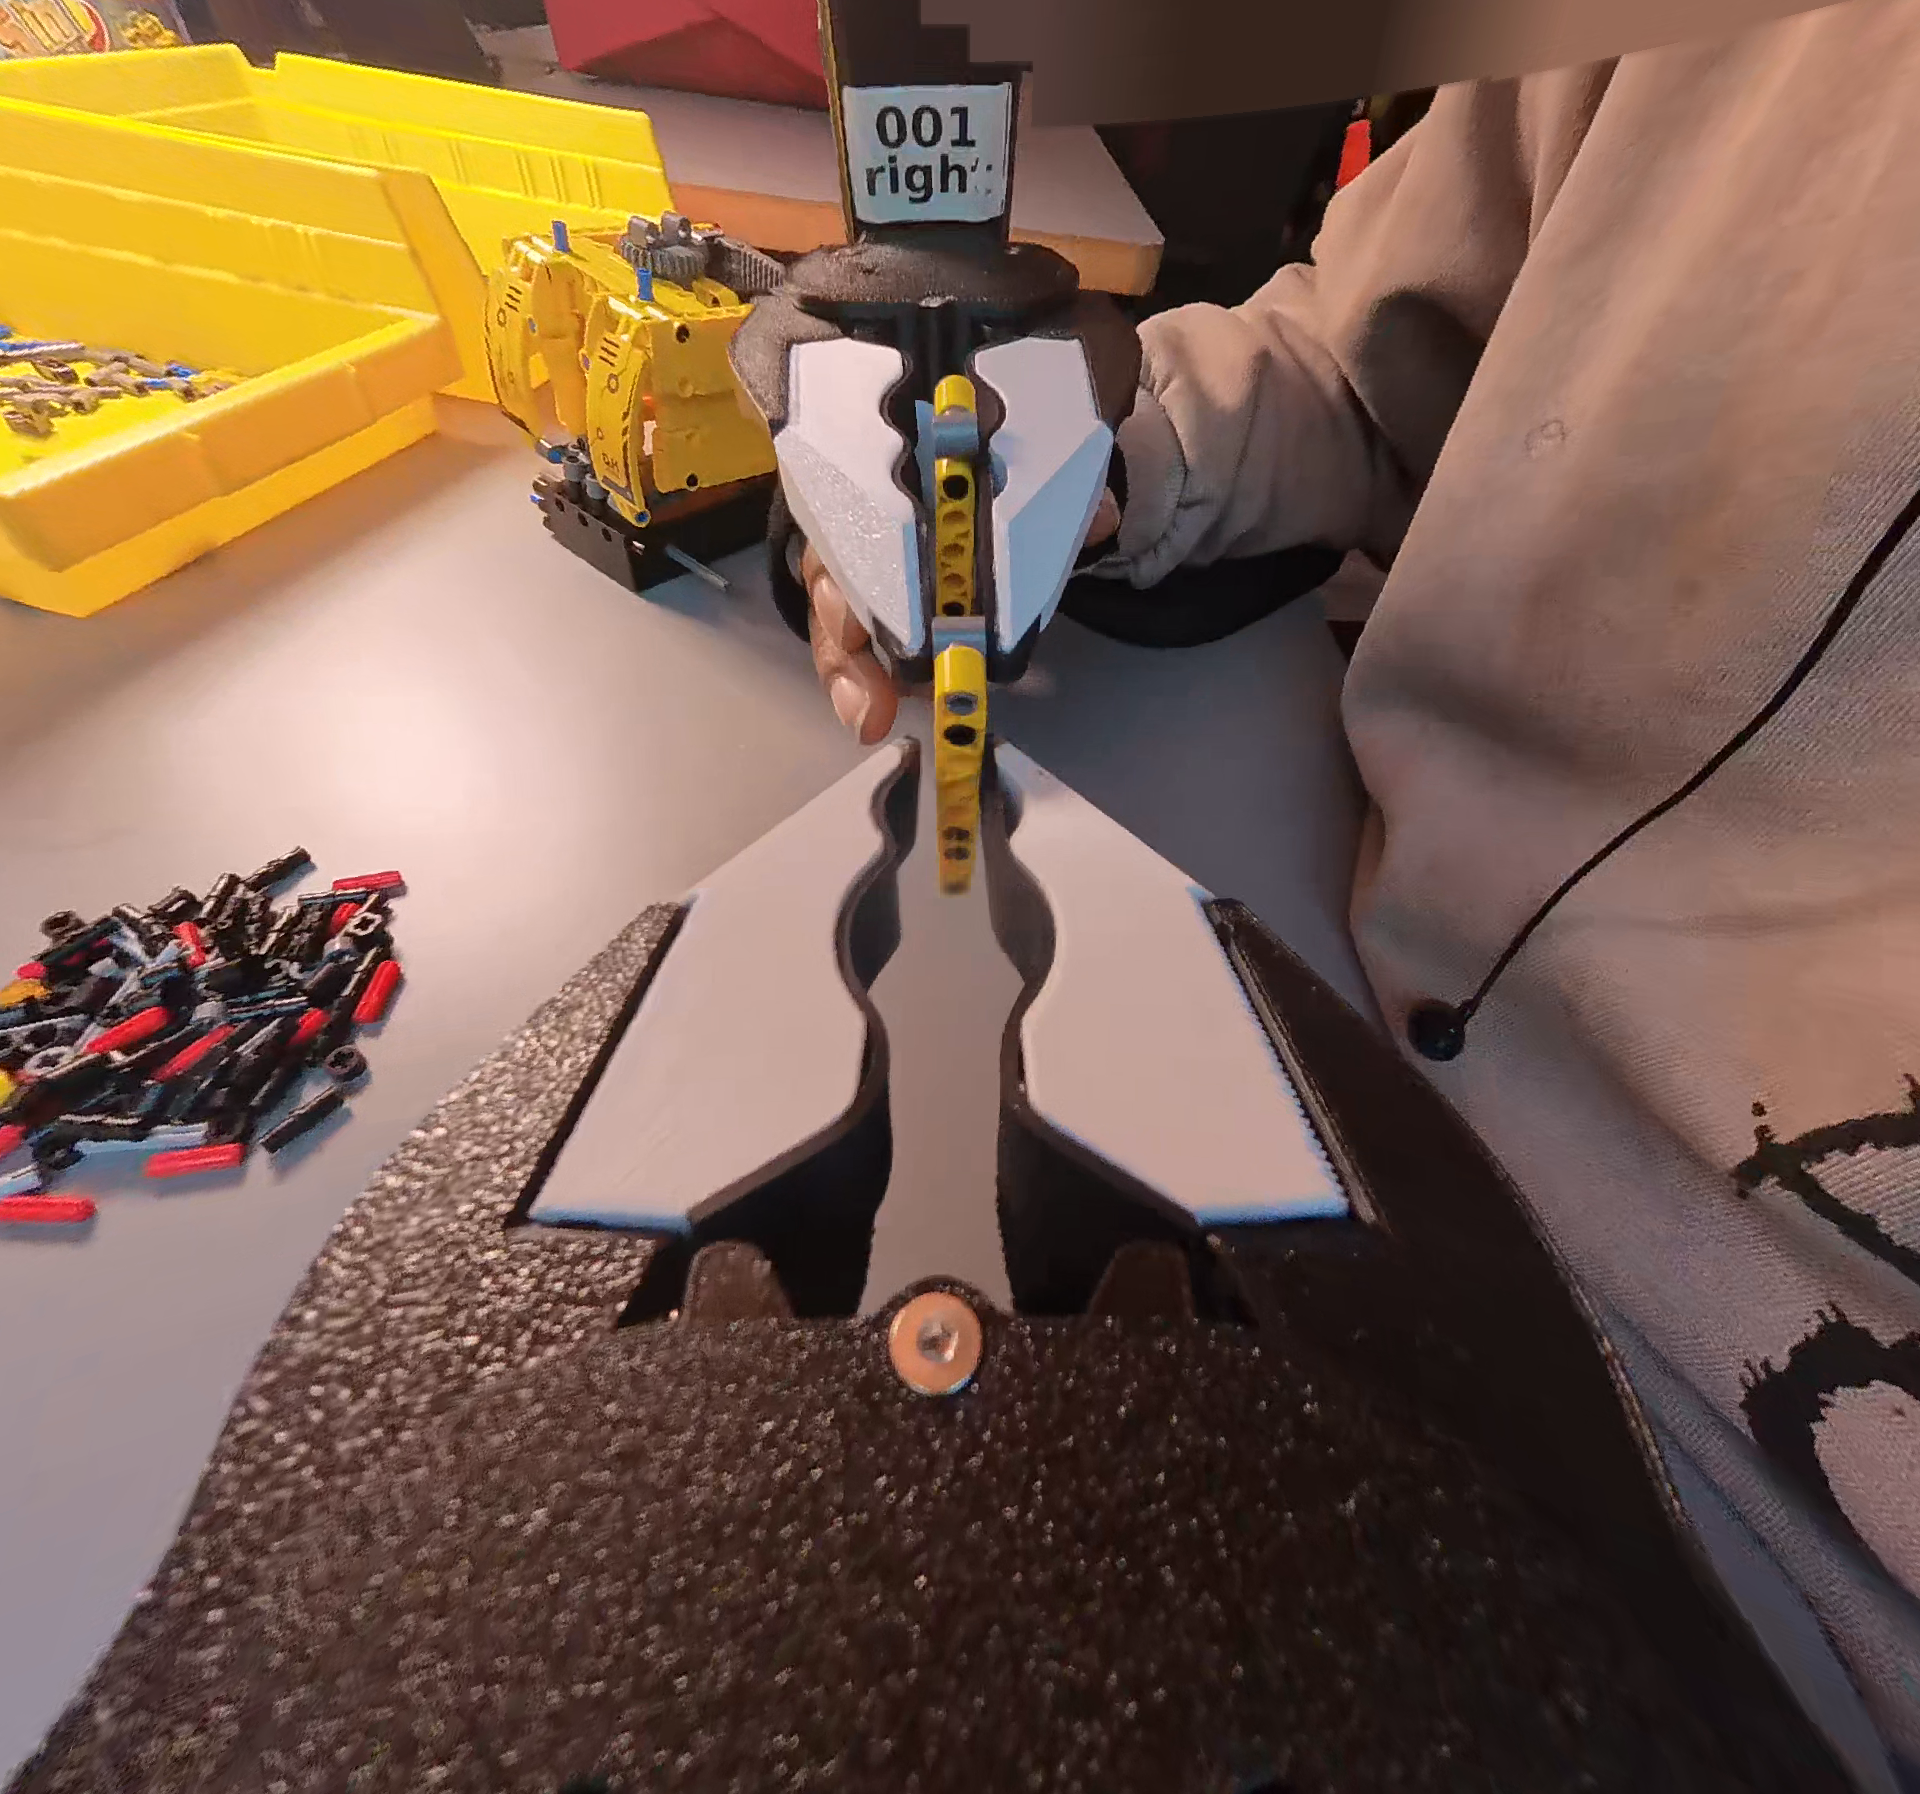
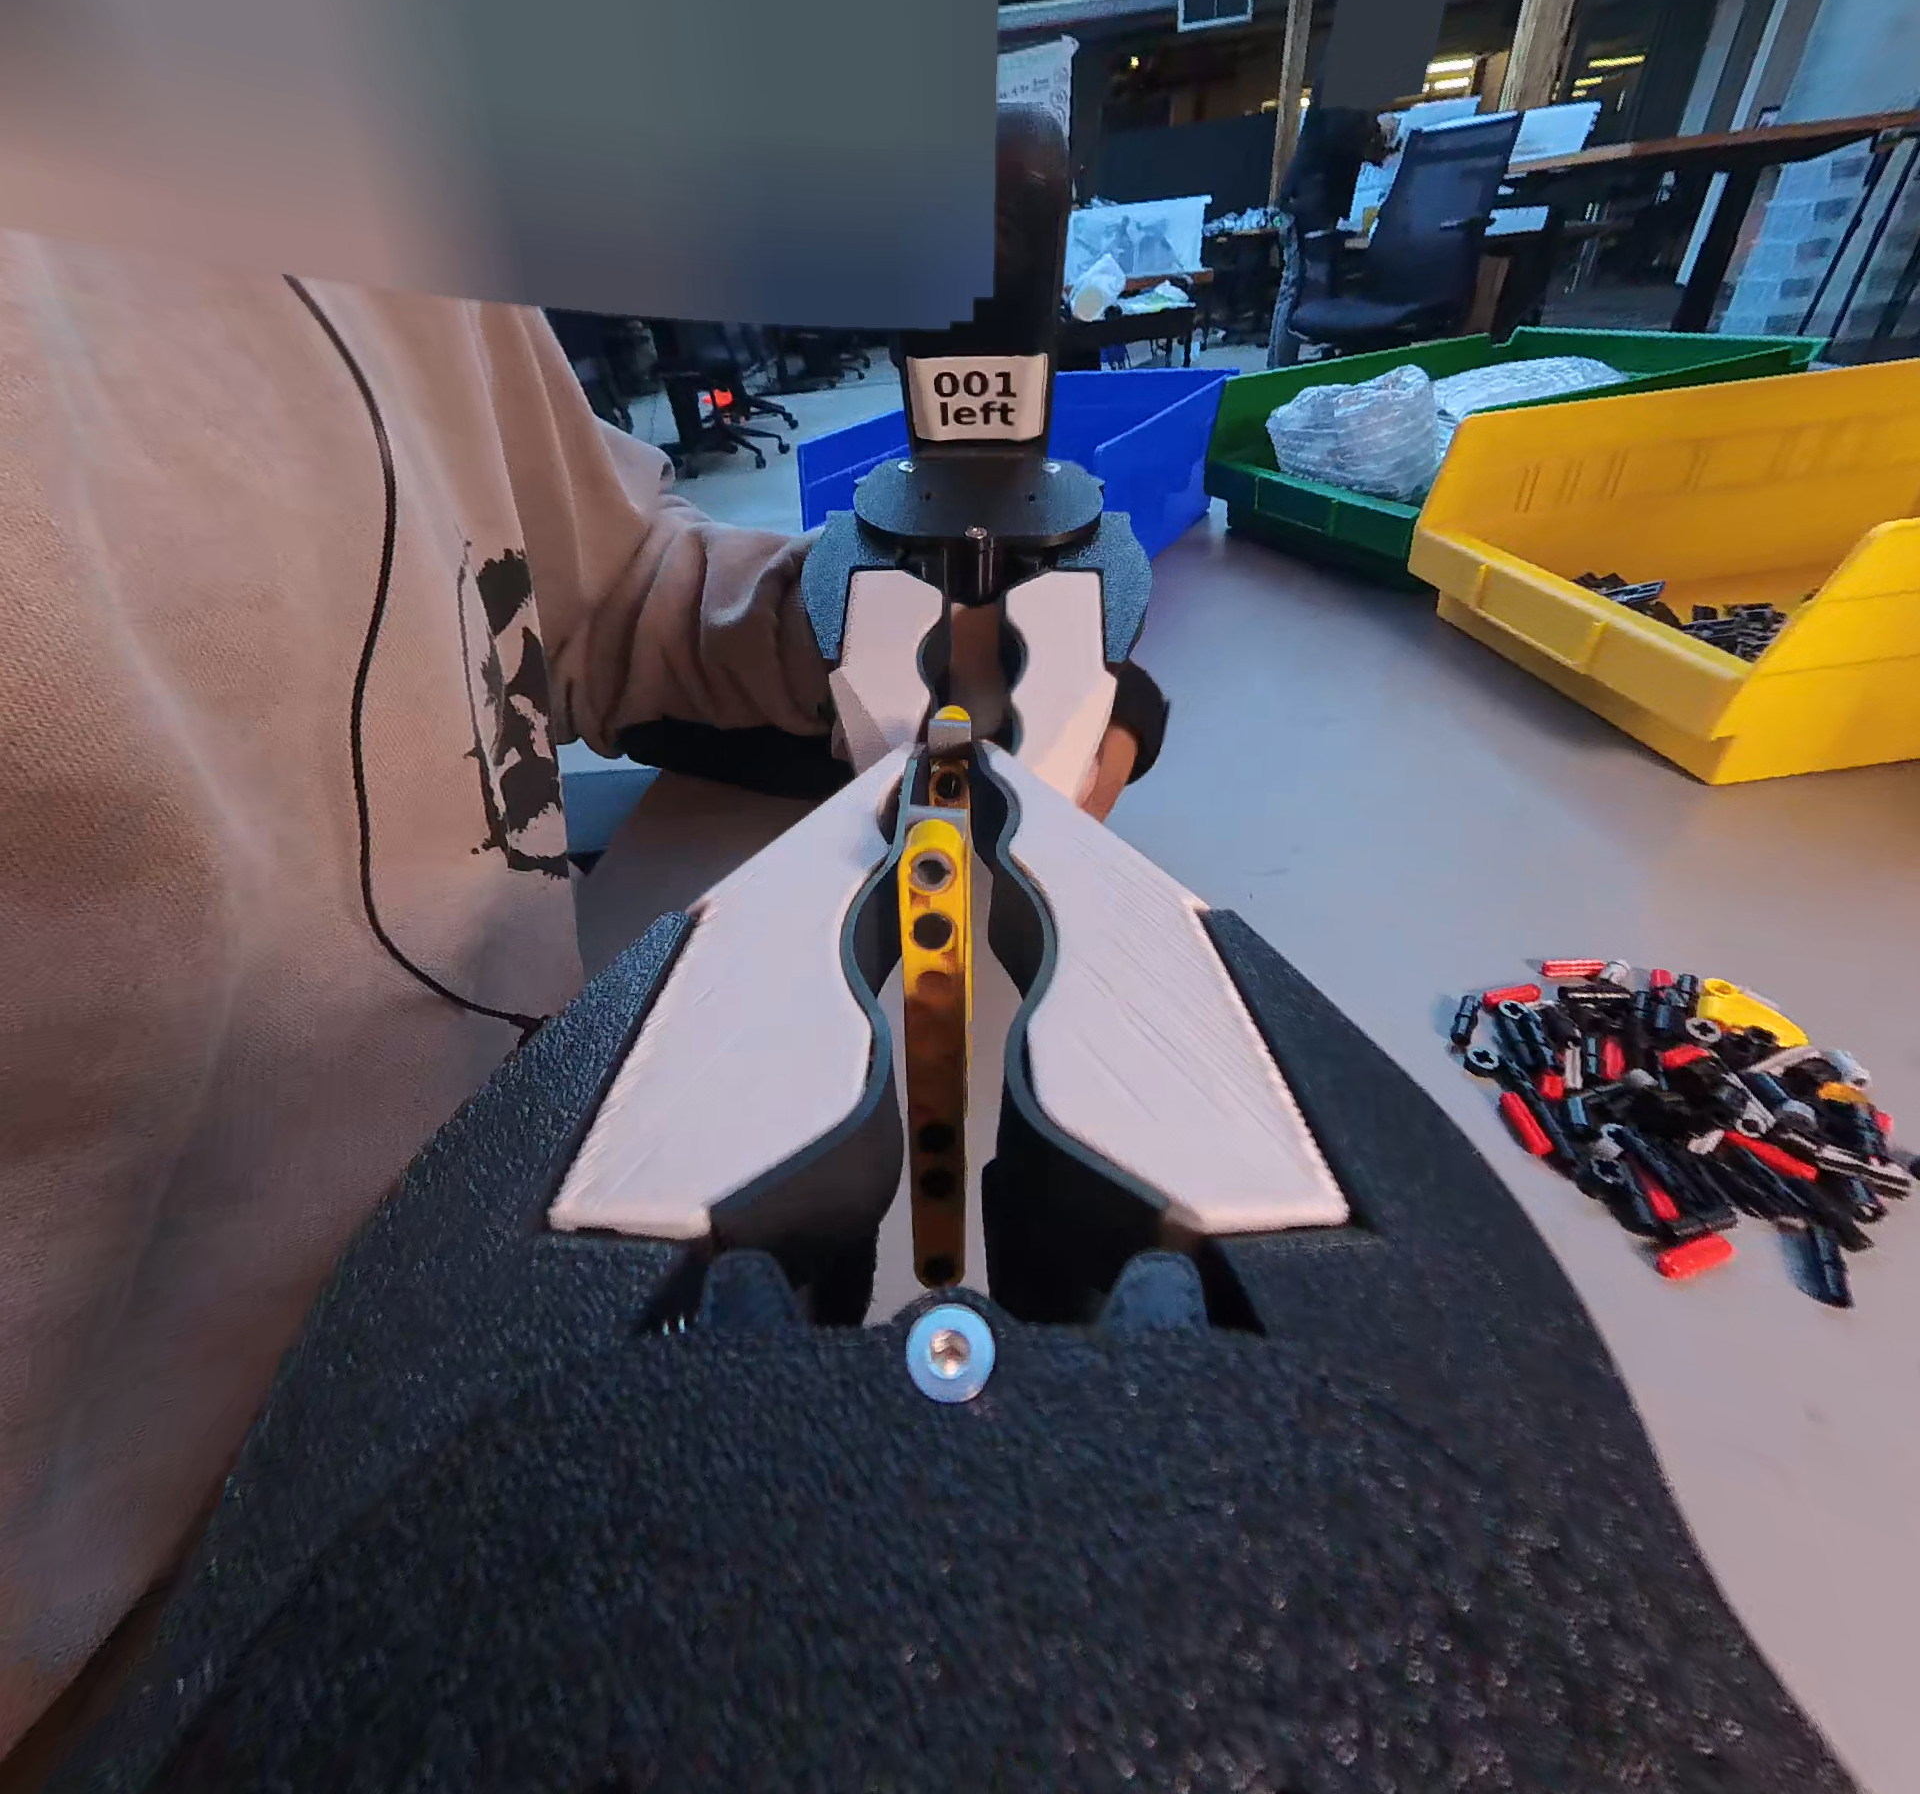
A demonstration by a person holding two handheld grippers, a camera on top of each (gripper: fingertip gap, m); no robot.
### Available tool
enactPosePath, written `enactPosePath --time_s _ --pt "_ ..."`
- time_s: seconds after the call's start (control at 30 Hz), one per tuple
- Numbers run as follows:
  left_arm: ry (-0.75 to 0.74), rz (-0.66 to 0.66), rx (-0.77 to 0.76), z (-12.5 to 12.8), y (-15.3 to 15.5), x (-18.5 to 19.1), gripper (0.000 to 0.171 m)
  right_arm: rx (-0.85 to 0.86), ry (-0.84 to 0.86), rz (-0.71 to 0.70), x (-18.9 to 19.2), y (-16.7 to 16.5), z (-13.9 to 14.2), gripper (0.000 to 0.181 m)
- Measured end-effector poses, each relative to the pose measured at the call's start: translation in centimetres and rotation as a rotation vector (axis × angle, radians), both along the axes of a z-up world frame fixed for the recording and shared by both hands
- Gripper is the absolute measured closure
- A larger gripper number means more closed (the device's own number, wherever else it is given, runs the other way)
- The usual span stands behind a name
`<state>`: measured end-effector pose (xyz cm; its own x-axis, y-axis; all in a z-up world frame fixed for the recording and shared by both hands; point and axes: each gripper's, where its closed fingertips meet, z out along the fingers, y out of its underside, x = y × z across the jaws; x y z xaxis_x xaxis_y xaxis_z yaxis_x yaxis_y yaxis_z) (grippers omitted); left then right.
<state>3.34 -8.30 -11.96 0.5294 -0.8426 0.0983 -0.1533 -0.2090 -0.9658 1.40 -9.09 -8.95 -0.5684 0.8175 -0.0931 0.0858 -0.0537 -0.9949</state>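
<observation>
My two grippers face each other tip to tip above a grey table (image 1: 436, 705). In the left wrist view my left gripper (image 1: 956, 757) is shut on a yellow holed beam (image 1: 958, 768) that sticks out towards the right gripper (image 1: 956, 648). The right gripper is shut on a second yellow holed beam (image 1: 951, 518), which carries grey connectors (image 1: 956, 632). In the right wrist view my right gripper (image 2: 945, 757) holds its yellow beam (image 2: 933, 996) lengthwise between the fingers. The left gripper (image 2: 951, 742) meets it with a grey piece (image 2: 951, 732) at the tips. I cannot tell whether the two beams are joined.
A pile of black and red pins (image 1: 187, 1027) lies on the table and also shows in the right wrist view (image 2: 1683, 1110). A yellow brick-built model (image 1: 613, 394) stands by yellow bins (image 1: 208, 456). Yellow (image 2: 1558, 622), green (image 2: 1320, 508) and blue (image 2: 1143, 456) bins stand behind. A person's beige sleeve (image 1: 1299, 414) is close. Both grippers' tips are close together, under 4 cm apart.
</observation>
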Motion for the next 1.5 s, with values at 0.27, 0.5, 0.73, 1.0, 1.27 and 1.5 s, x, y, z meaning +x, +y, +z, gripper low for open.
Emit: enactPosePath --time_s 0.27,0.5,0.73,1.0,1.27,1.5 --pt "-0.057 0.036 -0.051 0.7 0.5 0.2 0.165 -0.055 0.014 -0.043 -0.4 0.5 0.6 0.170" --pt "-0.110 0.045 -0.050 1.7 0.4 0.2 0.165 -0.105 0.042 -0.040 -0.3 0.6 1.6 0.174" --pt "-0.262 0.085 -0.033 4.3 0.6 -1.9 0.166 -0.215 0.086 -0.061 0.1 2.4 2.9 0.175" --pt "-0.328 0.105 -0.113 3.7 1.3 -2.9 0.165 -0.275 0.002 -0.086 -0.7 3.3 1.6 0.175" --pt "-0.447 0.083 -0.176 3.8 1.6 -2.7 0.166 -0.326 -0.065 -0.065 -1.3 2.8 0.7 0.166" --pt "-0.467 0.062 -0.183 4.1 1.4 -2.5 0.165 -0.325 -0.056 -0.061 -1.0 2.7 1.2 0.175"
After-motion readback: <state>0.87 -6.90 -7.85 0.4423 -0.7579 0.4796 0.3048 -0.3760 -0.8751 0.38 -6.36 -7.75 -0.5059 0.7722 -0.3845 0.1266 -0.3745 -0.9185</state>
